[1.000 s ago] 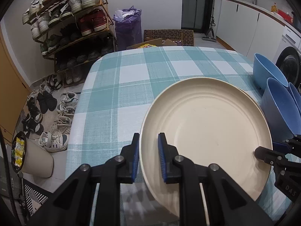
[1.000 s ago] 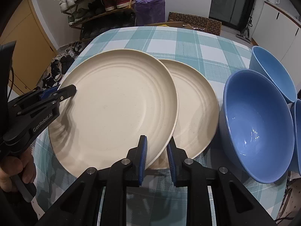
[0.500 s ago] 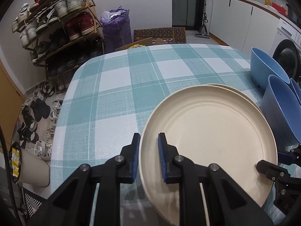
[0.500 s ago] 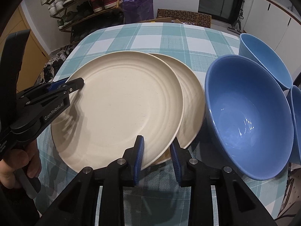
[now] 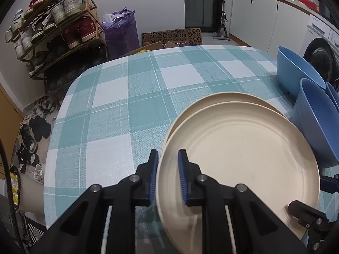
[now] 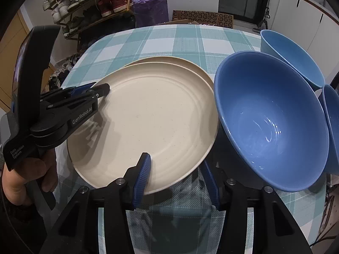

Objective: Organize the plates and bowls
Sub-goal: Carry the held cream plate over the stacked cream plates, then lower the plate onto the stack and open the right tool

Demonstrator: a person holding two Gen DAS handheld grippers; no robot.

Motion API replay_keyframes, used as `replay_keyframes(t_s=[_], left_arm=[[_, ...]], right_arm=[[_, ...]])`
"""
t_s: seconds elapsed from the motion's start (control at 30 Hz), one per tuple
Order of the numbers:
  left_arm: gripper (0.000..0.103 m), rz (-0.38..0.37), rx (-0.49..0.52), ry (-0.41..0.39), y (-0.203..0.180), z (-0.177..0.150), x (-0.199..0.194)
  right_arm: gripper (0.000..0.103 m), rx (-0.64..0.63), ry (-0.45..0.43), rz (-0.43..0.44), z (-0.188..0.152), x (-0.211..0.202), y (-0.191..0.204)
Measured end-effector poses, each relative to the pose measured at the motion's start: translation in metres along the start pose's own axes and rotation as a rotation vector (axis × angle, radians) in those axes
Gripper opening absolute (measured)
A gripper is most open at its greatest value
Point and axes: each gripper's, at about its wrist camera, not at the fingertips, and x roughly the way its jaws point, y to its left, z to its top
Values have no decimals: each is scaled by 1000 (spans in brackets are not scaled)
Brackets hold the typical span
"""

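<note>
My left gripper is shut on the left rim of a cream plate and holds it just above a second cream plate, almost squarely over it. From the right wrist view, that gripper reaches in from the left onto the top plate; only a far crescent of the lower plate shows. My right gripper has its jaws opening, with the top plate's near rim between them and the right pad clear of it. Three blue bowls sit to the right: a near bowl, a far bowl and one at the edge.
A teal and white checked tablecloth covers the table. Beyond its far left edge stand a shoe rack and a purple bag. White cabinets and a washing machine are at the back right.
The held plate has slid right and back until it nearly covers the lower plate. The right gripper's jaws have spread apart and let go of the rim. The near blue bowl looms closer.
</note>
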Motion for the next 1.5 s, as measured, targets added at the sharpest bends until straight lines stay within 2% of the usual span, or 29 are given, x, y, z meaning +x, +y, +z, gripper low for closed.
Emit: replay_keyframes(t_s=[0.23, 0.47, 0.67, 0.9, 1.1, 1.5], left_arm=[[19, -11, 4, 13, 11, -21, -26], [29, -86, -48, 47, 20, -41, -47], [31, -121, -22, 49, 12, -52, -63], [35, -178, -38, 51, 12, -60, -79], [34, -139, -50, 28, 4, -58, -70], [33, 17, -68, -55, -13, -46, -35]], right_arm=[[51, -13, -7, 27, -7, -5, 3], [51, -18, -15, 33, -7, -1, 6], [51, -12, -17, 29, -5, 0, 6], [51, 17, -23, 26, -4, 1, 1], [51, 11, -13, 31, -5, 0, 2], [54, -9, -12, 47, -13, -11, -6]])
